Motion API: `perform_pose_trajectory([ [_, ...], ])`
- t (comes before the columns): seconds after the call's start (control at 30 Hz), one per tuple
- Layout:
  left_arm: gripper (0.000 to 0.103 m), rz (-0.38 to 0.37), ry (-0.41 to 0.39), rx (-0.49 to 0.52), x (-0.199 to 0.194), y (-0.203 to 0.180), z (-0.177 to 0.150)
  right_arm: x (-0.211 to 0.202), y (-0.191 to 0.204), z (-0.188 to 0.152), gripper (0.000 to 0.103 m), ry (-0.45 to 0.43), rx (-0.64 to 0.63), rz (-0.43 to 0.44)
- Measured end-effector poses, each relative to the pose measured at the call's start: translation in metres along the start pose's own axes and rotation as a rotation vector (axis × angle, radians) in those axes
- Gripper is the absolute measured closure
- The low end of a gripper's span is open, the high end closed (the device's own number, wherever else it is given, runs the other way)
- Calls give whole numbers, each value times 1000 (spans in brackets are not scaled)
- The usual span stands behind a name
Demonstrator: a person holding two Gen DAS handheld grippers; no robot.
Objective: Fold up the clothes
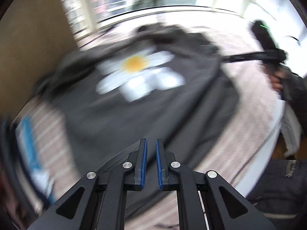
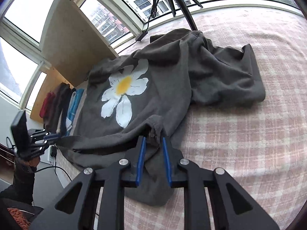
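A dark grey T-shirt [image 1: 115, 115] [image 2: 172, 76] with a white and yellow daisy print [image 1: 136, 63] [image 2: 124, 85] lies spread and rumpled on a pink plaid bed cover [image 2: 249, 134]. My left gripper [image 1: 151, 143] has its pads almost together over the shirt's near edge. In the right wrist view the left gripper [image 2: 50, 137] holds a taut strip of the hem at the bed's left side. My right gripper [image 2: 154, 140] is shut on a bunched fold of the hem that rises between its pads. In the blurred left wrist view the right gripper [image 1: 226, 58] sits at the shirt's far right edge.
A pile of folded clothes [image 2: 57, 103] in red, brown and blue lies at the bed's left end by a wooden board [image 2: 73, 44]. A tripod [image 2: 178, 0] and a hanging cable [image 2: 153, 5] stand by the window. A person's hand [image 1: 276, 80] holds the right gripper.
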State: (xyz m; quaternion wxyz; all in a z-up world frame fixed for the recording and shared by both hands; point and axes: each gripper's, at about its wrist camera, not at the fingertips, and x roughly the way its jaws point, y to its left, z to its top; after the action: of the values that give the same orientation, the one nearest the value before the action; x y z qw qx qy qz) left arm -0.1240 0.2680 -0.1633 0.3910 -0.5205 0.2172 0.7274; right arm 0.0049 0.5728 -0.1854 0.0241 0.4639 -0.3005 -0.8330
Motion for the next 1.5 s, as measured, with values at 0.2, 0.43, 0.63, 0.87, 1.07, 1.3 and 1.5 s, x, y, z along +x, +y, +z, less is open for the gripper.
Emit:
perform_pose_trajectory([
  [0.2, 83, -137, 21, 224, 61, -97, 53, 14, 6, 24, 96, 12, -41, -13],
  [0.43, 100, -126, 95, 154, 107, -95, 74, 1, 5, 42, 94, 46, 63, 32],
  [0.63, 100, -36, 62, -55, 88, -16, 73, -5, -1, 53, 89, -25, 121, 68],
  [0.87, 98, 25, 46, 3, 80, -12, 80, 8, 6, 31, 69, 57, -27, -6],
  [1.07, 95, -12, 29, 142, 96, -51, 115, 46, 25, -2, 68, 130, -179, -105],
  [1.3, 95, -56, 12, 307, 116, -98, 152, 48, 11, -29, 95, 99, -125, -64],
  [1.5, 84, 11, 46, 407, 141, -123, 163, 46, 2, -33, 95, 80, -75, -41],
])
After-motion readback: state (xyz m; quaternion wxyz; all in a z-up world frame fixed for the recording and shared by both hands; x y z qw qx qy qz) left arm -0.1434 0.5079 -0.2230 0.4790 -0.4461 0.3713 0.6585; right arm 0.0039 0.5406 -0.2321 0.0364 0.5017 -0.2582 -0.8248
